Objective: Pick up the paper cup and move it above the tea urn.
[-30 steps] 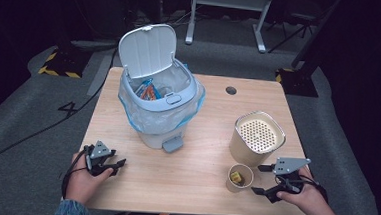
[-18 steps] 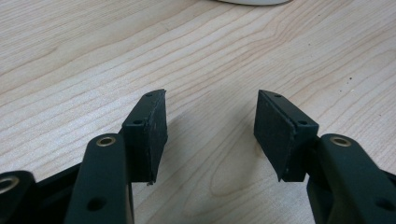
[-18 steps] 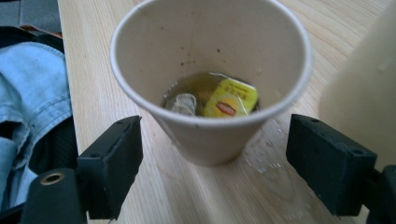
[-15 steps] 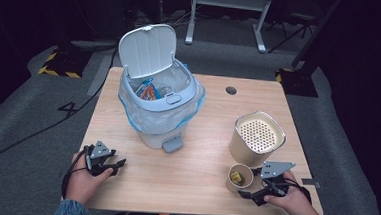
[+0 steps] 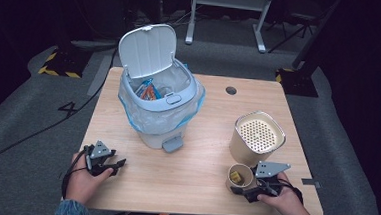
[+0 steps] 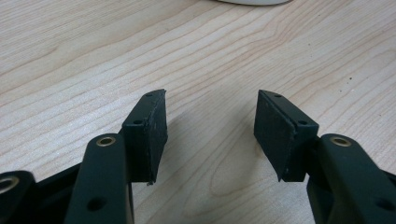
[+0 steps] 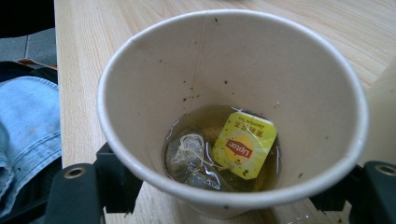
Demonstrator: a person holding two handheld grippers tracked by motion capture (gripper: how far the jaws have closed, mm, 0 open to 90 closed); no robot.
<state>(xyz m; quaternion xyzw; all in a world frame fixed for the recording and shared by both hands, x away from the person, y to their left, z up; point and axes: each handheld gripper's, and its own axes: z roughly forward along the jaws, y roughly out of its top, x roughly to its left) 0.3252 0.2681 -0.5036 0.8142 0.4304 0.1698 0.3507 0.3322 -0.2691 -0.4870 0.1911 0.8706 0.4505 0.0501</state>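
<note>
Your left gripper (image 5: pixel 106 163) rests at the table's (image 5: pixel 198 188) near-left corner as it did a second ago, jaws spread with only bare wood between them. The bin (image 5: pixel 159 108) stands mid-table with its lid up, a few wrappers inside. At the right, your right gripper (image 5: pixel 247 190) has dropped and slid in from beside the paper cup (image 5: pixel 240 176) — its jaws have just been closing, and the cup now sits between them, though I can't tell whether the pads press it. It looks set for lifting. Count: one bin, one perforated-top canister (image 5: pixel 257 137), one cup, one teabag (image 7: pixel 196 161) with yellow tag in shallow tea.
</note>
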